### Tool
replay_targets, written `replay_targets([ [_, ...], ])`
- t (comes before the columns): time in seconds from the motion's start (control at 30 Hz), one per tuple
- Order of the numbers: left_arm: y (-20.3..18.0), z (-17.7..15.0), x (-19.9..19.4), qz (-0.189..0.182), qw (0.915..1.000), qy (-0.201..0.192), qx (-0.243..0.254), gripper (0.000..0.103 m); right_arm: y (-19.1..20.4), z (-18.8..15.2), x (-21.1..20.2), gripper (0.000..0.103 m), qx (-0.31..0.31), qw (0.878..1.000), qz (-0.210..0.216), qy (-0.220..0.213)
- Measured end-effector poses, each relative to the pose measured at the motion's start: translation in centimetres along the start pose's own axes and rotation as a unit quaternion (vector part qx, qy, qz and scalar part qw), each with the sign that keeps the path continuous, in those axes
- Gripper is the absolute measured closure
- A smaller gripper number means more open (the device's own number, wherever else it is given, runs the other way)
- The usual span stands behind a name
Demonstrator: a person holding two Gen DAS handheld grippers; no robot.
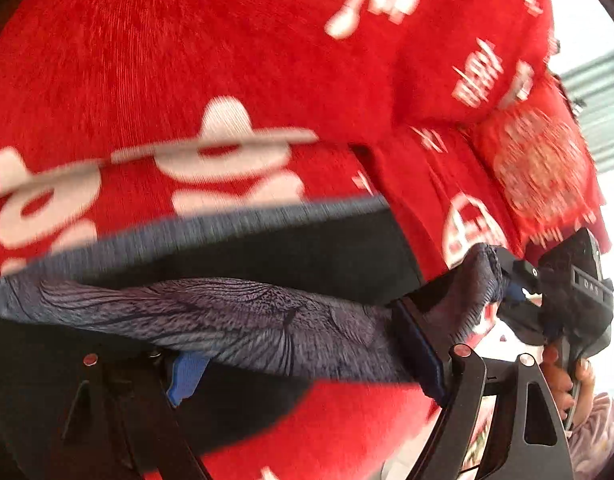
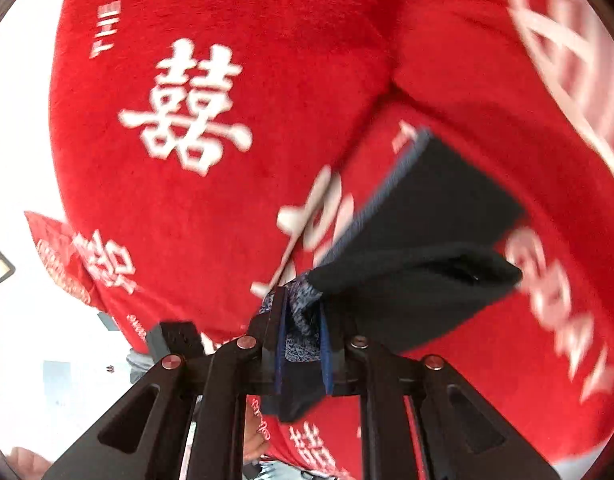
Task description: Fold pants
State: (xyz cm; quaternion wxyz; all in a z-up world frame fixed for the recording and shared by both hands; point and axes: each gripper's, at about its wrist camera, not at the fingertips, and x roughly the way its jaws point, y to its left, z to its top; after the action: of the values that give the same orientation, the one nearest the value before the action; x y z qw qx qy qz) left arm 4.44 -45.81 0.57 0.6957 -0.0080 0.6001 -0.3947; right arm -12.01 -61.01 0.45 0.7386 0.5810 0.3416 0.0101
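Note:
The pants (image 1: 243, 316) are dark, with a grey-blue patterned waistband. They hang stretched between both grippers above a red blanket with white characters. My left gripper (image 1: 307, 356) spans the waistband, which runs across its blue pads (image 1: 187, 376). Whether its jaws press the cloth is unclear. My right gripper (image 2: 301, 340) is shut on a bunched end of the waistband (image 2: 303, 332), and the dark cloth (image 2: 419, 272) hangs out to the right of it. The right gripper also shows in the left wrist view (image 1: 507, 276), clamped on the waistband end.
The red blanket (image 2: 227, 220) fills most of both views and lies in soft folds. A red pillow (image 1: 539, 168) with a fringe lies at the right. A hand (image 1: 563, 380) holds the right gripper's handle. Bright white floor (image 2: 23, 320) shows at the left.

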Motion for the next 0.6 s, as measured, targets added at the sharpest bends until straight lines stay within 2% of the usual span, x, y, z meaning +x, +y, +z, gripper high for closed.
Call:
replay_targets([
  [0.1,0.6,3.3,0.9,0.017,0.9998,-0.003,-0.014,0.018,0.0,5.0,3.3,0.083,0.001,0.999,-0.046,0.021],
  [0.13,0.6,4.5,0.7,0.024,0.9995,-0.012,-0.015,0.018,-0.4,6.3,4.2,0.077,0.007,0.998,-0.06,0.027],
  [0.2,0.6,5.8,0.1,0.034,0.999,-0.025,-0.015,0.018,-0.8,8.4,5.4,0.053,0.008,0.995,-0.091,0.039],
  [0.23,1.0,6.4,-0.6,0.037,0.9987,-0.031,-0.016,0.018,-0.7,8.8,5.4,0.037,0.002,0.994,-0.101,0.038],
  [0.33,1.8,6.2,-1.2,0.063,0.9973,-0.032,-0.019,0.018,0.0,9.0,3.9,0.037,-0.022,0.993,-0.108,0.03],
  [0.4,3.0,4.7,-1.1,0.094,0.9949,-0.02,-0.028,0.018,-0.5,7.5,2.3,0.043,-0.023,0.992,-0.121,0.03],
  [0.47,4.4,2.7,-0.6,0.132,0.9904,-0.004,-0.041,0.018,-2.2,5.4,1.5,0.055,-0.004,0.99,-0.137,0.044],
  [0.6,6.5,-0.7,0.3,0.165,0.9836,0.024,-0.068,0.018,-5.8,2.9,2.5,0.063,0.038,0.987,-0.144,0.061],
])
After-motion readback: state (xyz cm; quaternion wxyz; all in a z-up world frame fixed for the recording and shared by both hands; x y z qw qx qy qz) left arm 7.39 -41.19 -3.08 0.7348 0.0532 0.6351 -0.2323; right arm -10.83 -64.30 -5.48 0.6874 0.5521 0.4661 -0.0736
